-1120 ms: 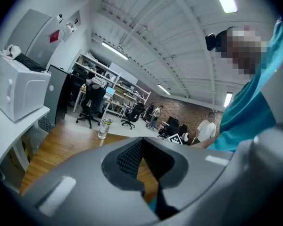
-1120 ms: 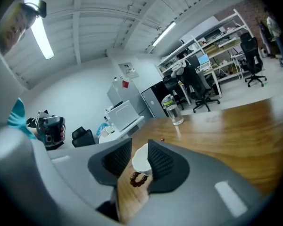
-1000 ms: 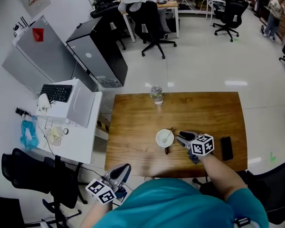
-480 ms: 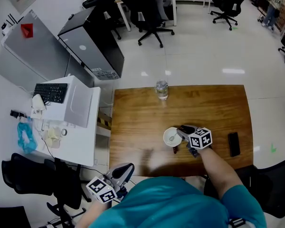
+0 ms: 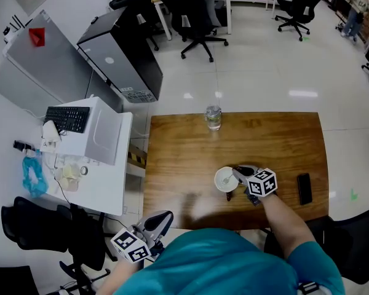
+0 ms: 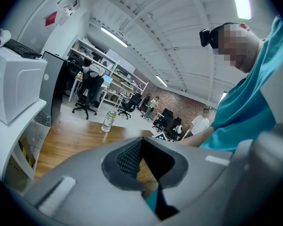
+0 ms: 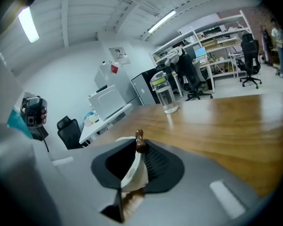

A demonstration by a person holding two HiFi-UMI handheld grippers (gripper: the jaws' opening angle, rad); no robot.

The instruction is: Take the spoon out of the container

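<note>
1. the left gripper [image 5: 162, 217] hangs at the near left corner of the rectangular brown wooden table [image 5: 178, 146], beside the person's teal shirt [image 5: 221, 266]. its jaws are together with nothing between them, and bare tabletop lies ahead of it.
2. the table's left edge runs close to a low white cabinet [image 5: 107, 165] carrying a black keyboard [image 5: 69, 119], so only a narrow gap is left there. a black office chair [image 5: 43, 232] fills the floor nearer the person.
3. the left half of the tabletop is bare wood. the far and right edges face open, glossy pale floor.
4. a clear bottle [image 5: 213, 118] stands upright at the middle of the far edge, well apart from everything else on the table.
5. the round white container [image 5: 217, 178] sits right of centre, toward the near edge. the pale spoon [image 5: 227, 178] lies in it, reaching toward the right rim.
6. a small dark brown thing [image 5: 229, 195] lies on the wood just beside the container's near side.
7. the right gripper [image 5: 237, 172] comes in from the right, its tips at the container's right rim. its jaws have just been closing, and the right gripper view shows them clamped on the pale spoon, with a small brown knob just past the pads.
8. a flat black phone [image 5: 304, 188] lies near the right edge, apart from that gripper.
9. grey cabinets [image 5: 120, 66] and black swivel chairs [image 5: 194, 17] stand well beyond the far edge.
</note>
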